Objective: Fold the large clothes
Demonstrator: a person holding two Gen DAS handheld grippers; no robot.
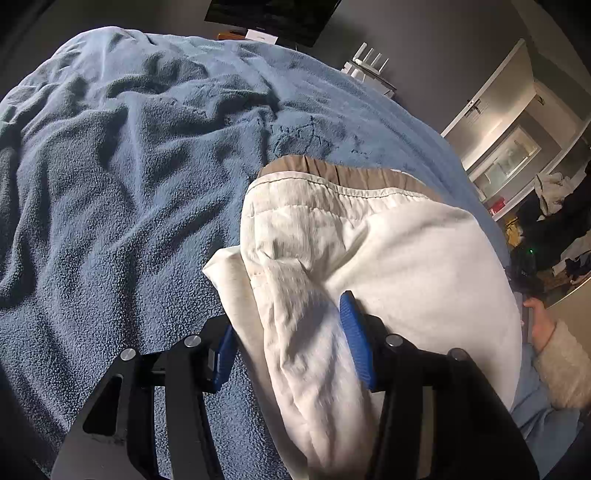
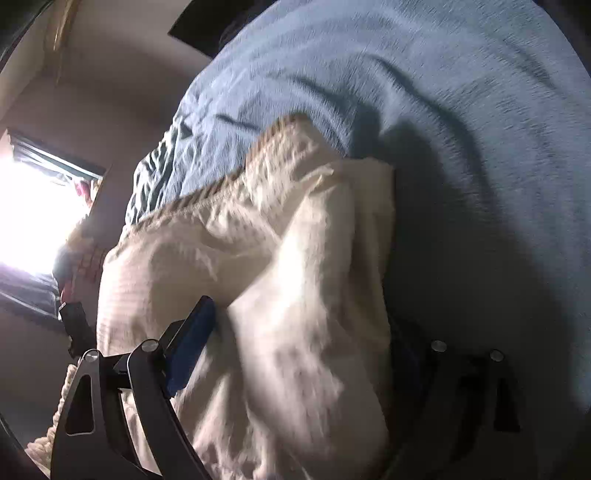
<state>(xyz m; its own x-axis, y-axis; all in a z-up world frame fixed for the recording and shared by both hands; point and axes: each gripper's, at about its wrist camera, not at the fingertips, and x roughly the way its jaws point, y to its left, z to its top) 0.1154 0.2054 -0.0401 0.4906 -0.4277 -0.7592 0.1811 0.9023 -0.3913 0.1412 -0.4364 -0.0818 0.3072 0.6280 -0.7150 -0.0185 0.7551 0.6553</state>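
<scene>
Cream trousers [image 1: 388, 240] folded, rumpled

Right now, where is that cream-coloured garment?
The cream garment lies folded on the blue blanket, right of centre in the left wrist view, between the left gripper's open jaws.

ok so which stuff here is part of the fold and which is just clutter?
Job:
- cream trousers, folded on the blue fleece blanket
- left gripper
- right gripper

Clutter:
- router
- monitor
- clothes pile
</scene>
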